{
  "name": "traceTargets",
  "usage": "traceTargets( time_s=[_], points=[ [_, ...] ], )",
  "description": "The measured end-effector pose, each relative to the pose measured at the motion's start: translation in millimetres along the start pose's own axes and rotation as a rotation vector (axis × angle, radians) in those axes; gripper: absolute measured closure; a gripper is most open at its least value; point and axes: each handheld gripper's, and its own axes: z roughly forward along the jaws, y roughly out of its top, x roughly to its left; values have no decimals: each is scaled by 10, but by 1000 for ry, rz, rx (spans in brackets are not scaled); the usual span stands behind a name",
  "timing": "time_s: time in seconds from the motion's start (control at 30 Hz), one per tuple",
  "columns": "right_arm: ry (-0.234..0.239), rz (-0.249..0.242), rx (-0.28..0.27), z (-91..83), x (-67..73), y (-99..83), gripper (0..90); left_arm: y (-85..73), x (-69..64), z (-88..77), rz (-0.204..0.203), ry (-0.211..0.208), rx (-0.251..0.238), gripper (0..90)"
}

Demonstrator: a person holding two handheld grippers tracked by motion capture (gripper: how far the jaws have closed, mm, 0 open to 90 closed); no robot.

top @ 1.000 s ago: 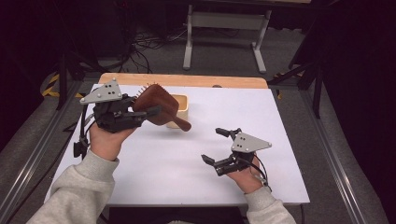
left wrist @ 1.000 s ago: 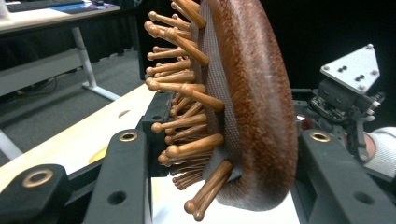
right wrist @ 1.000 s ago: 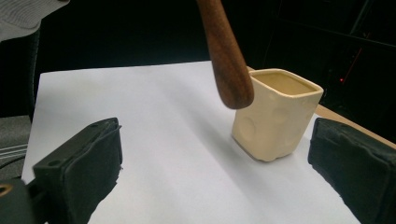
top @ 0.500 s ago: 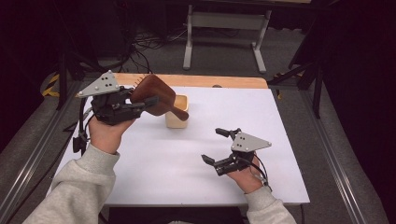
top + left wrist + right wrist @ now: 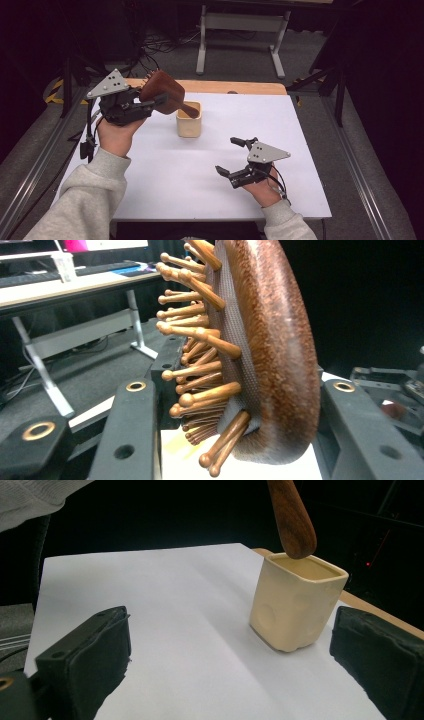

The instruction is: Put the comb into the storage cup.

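A brown wooden hairbrush (image 5: 162,92) with wooden pins is clamped by its head in my left gripper (image 5: 152,100), held above the table's far left. Its handle (image 5: 189,108) slants down to the right, the tip just over the mouth of a cream square cup (image 5: 189,121). In the left gripper view the brush (image 5: 270,350) stands on edge between the jaws of my left gripper (image 5: 245,440), pins to the left. My right gripper (image 5: 227,156) rests open near the front right. From the right gripper view, the cup (image 5: 297,602) stands beyond my right gripper (image 5: 225,665), with the handle tip (image 5: 292,517) above its rim.
The table (image 5: 300,150) is covered in white, with a wooden strip (image 5: 240,87) along its far edge. Beyond it are a metal stand (image 5: 240,22) and cables on a dark floor. A rail (image 5: 35,170) runs along the left side.
The left hand has lifted and swung the brush a little, so the handle tip came up from in front of the cup to over its mouth. The right gripper has stayed still.
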Motion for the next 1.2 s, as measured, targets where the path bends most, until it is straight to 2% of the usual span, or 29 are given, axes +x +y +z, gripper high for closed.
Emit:
traceTargets(
  time_s=[0.27, 0.53, 0.9, 1.2],
  points=[
    [7, -1, 9, 6, 1, -2, 37, -18, 57, 69, 0, 43, -20, 550],
    [5, 0, 4, 5, 0, -1, 37, -49, 118, 170, -5, 74, -11, 548],
    [4, 1, 5, 4, -2, -3, 37, -90, 192, 253, -22, 96, -3, 546],
    [3, 8, 7, 4, -16, -10, 37, -146, 241, 389, -40, 103, 21, 545]
  ],
)
